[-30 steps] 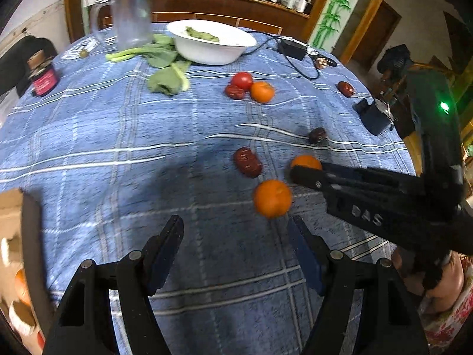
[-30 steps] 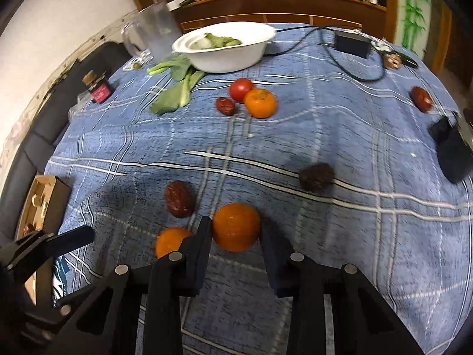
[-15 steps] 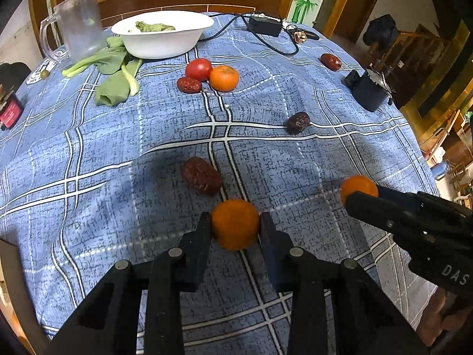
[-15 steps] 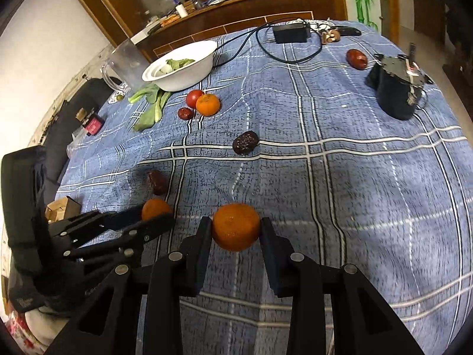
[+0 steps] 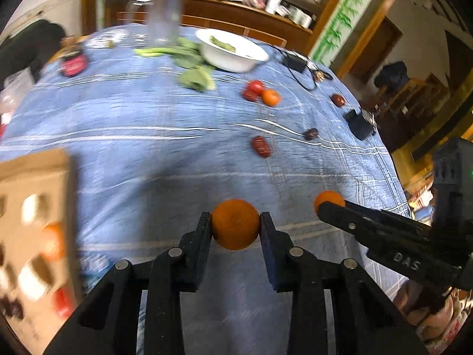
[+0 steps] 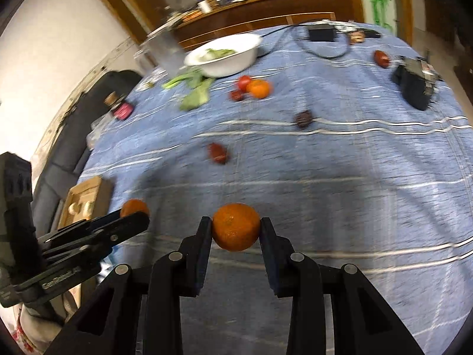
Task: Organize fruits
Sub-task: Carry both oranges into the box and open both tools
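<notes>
My left gripper (image 5: 235, 225) is shut on an orange (image 5: 235, 224) and holds it above the blue tablecloth (image 5: 147, 153). My right gripper (image 6: 236, 227) is shut on a second orange (image 6: 236, 226), also lifted. Each sees the other: the right gripper with its orange (image 5: 328, 198) at the right of the left wrist view, the left gripper with its orange (image 6: 134, 207) at the left of the right wrist view. A cardboard tray (image 5: 32, 236) with fruit in its holes lies at the left; it also shows in the right wrist view (image 6: 84, 199).
On the cloth lie a red date (image 5: 261, 146), a dark date (image 5: 312, 133), a tomato (image 5: 255, 87) with an orange (image 5: 270, 97), a far date (image 5: 337, 100), a white bowl (image 5: 233, 53), greens (image 5: 195, 74), a glass jug (image 5: 164, 20), a jar (image 5: 72, 63), a black box (image 5: 359, 124).
Both grippers have lifted with their oranges and swung left, toward the cardboard tray, which has come into the left wrist view. One second ago the left gripper was open.
</notes>
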Action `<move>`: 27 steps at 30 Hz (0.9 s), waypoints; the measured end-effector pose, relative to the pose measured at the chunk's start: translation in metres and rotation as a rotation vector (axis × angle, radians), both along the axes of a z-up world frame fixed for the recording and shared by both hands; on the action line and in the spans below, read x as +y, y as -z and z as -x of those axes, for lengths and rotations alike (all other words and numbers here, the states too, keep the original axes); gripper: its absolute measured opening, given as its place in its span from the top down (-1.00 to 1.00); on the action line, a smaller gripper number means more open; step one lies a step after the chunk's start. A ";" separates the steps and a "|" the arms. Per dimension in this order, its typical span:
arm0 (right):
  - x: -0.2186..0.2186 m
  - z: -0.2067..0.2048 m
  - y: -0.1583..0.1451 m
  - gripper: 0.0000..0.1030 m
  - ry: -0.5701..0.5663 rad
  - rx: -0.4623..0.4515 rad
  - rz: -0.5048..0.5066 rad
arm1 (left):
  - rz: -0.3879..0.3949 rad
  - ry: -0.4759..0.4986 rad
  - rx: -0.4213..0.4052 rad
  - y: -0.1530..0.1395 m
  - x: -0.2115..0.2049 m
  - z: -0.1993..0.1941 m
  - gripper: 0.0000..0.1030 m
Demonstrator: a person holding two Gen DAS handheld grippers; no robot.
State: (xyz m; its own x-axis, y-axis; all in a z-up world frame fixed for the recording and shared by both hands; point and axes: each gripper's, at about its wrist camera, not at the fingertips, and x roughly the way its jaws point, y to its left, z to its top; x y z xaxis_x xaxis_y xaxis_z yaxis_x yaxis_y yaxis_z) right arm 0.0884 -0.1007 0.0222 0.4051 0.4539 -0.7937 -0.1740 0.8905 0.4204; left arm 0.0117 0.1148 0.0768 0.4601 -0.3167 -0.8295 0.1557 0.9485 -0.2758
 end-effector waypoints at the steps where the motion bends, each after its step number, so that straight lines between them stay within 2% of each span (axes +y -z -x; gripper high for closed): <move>1: 0.014 0.003 -0.003 0.32 -0.027 -0.001 -0.002 | -0.002 -0.017 -0.004 -0.003 0.012 0.008 0.40; 6: 0.096 0.026 -0.019 0.31 -0.205 -0.019 -0.031 | -0.032 -0.160 -0.003 -0.013 0.094 0.057 0.39; 11: 0.184 0.058 -0.028 0.30 -0.411 -0.032 -0.045 | -0.072 -0.350 0.050 -0.004 0.181 0.108 0.39; 14: 0.229 0.080 -0.025 0.30 -0.518 -0.027 -0.038 | -0.099 -0.412 0.077 0.002 0.212 0.128 0.39; 18: 0.274 0.105 -0.016 0.30 -0.625 -0.014 -0.012 | -0.125 -0.449 0.124 0.016 0.239 0.140 0.39; 21: 0.295 0.113 -0.008 0.30 -0.679 -0.006 0.008 | -0.119 -0.442 0.150 0.028 0.248 0.141 0.39; 24: 0.310 0.117 0.002 0.30 -0.703 0.007 0.035 | -0.135 -0.418 0.147 0.031 0.250 0.141 0.39; 27: 0.318 0.120 0.016 0.30 -0.703 0.024 0.065 | -0.119 -0.400 0.139 0.034 0.255 0.137 0.39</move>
